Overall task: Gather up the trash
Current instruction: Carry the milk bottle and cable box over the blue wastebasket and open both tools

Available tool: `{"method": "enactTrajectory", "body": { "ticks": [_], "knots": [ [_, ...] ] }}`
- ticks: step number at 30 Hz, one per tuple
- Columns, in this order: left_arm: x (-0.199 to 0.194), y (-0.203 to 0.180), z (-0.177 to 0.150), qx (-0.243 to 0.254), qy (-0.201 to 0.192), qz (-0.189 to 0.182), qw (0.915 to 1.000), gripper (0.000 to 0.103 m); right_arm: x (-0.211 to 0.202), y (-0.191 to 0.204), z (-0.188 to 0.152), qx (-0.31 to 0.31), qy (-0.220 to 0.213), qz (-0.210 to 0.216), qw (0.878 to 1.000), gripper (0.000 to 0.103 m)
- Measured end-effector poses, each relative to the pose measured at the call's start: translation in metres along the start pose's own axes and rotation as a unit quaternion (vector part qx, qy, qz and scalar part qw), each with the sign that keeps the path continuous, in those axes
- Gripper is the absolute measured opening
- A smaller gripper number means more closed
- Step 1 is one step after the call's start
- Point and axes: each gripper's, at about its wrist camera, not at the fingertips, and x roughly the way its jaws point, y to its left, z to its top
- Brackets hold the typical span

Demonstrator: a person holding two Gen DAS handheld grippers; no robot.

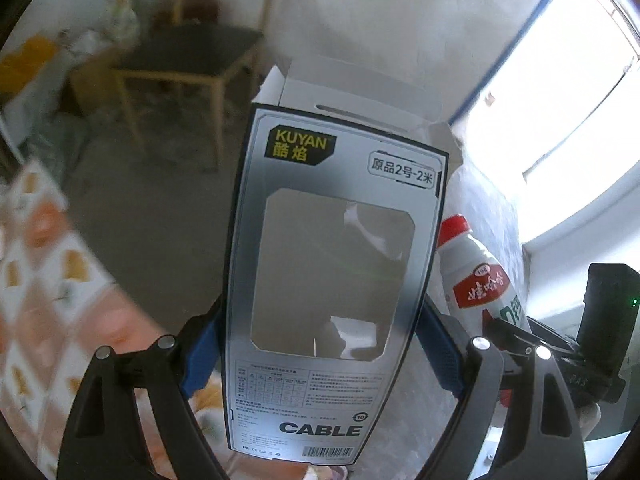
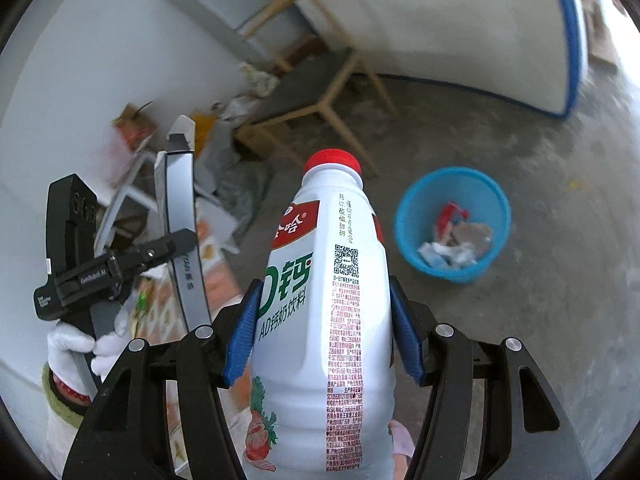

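Observation:
My left gripper point(image 1: 320, 344) is shut on an empty grey cable box point(image 1: 332, 280) with a cut-out window; its blue pads press on both long sides and the top flap stands open. My right gripper point(image 2: 324, 332) is shut on a white milk-drink bottle point(image 2: 324, 320) with a red cap, held upright. That bottle point(image 1: 476, 276) also shows at the right of the left wrist view. In the right wrist view the cable box point(image 2: 182, 220) appears edge-on at the left, clamped in the left gripper point(image 2: 172, 248), which a white-gloved hand point(image 2: 80, 344) holds. A blue bin point(image 2: 452, 224) with trash in it stands on the floor, right of the bottle.
A wooden chair point(image 2: 316, 92) with a dark seat stands by the wall behind, with boxes and bags point(image 2: 224, 132) piled beside it. An orange-patterned cloth point(image 1: 52, 300) covers a surface at the lower left. Grey concrete floor point(image 2: 520, 340) surrounds the bin. A bright window point(image 1: 560, 100) is at the right.

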Motion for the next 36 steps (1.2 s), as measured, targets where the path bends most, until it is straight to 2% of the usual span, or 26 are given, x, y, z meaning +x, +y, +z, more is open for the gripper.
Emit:
{"method": "enactTrajectory", "body": {
  "ticks": [8,14,15,17,20,23,26,33,36],
  "knots": [
    [0.119,-0.017,0.032,-0.014,0.075,-0.020,0.9969,0.085,0.059,-0.065,0.024,0.069,0.022,-0.013,0.997,0.057],
    [0.180,-0.015,0.069,-0.037,0.075,-0.016,0.9963,0.086,0.103,-0.104,0.051,0.104,0.012,-0.023,0.994,0.059],
    [0.190,-0.014,0.076,-0.042,0.072,-0.014,0.9964,0.088,0.116,-0.113,0.058,0.108,0.009,-0.025,0.994,0.059],
    [0.208,-0.014,0.085,-0.045,0.074,-0.001,0.9963,0.089,0.140,-0.131,0.067,0.118,0.004,-0.034,0.992,0.067],
    [0.233,-0.009,0.088,-0.053,0.088,0.014,0.9946,0.089,0.166,-0.160,0.070,0.140,0.005,-0.050,0.989,0.067],
    [0.234,-0.005,0.084,-0.063,0.085,0.005,0.9944,0.089,0.171,-0.181,0.062,0.172,0.006,-0.057,0.983,0.067],
    [0.221,-0.009,0.077,-0.054,0.072,-0.002,0.9959,0.089,0.160,-0.189,0.053,0.174,-0.004,-0.059,0.983,0.067],
    [0.164,-0.030,0.055,-0.021,-0.001,-0.005,0.9998,0.089,0.131,-0.187,0.043,0.143,-0.020,-0.083,0.986,0.067],
    [0.136,-0.037,0.047,-0.019,-0.035,-0.019,0.9990,0.089,0.114,-0.177,0.038,0.117,-0.034,-0.091,0.988,0.067]
  ]
}}
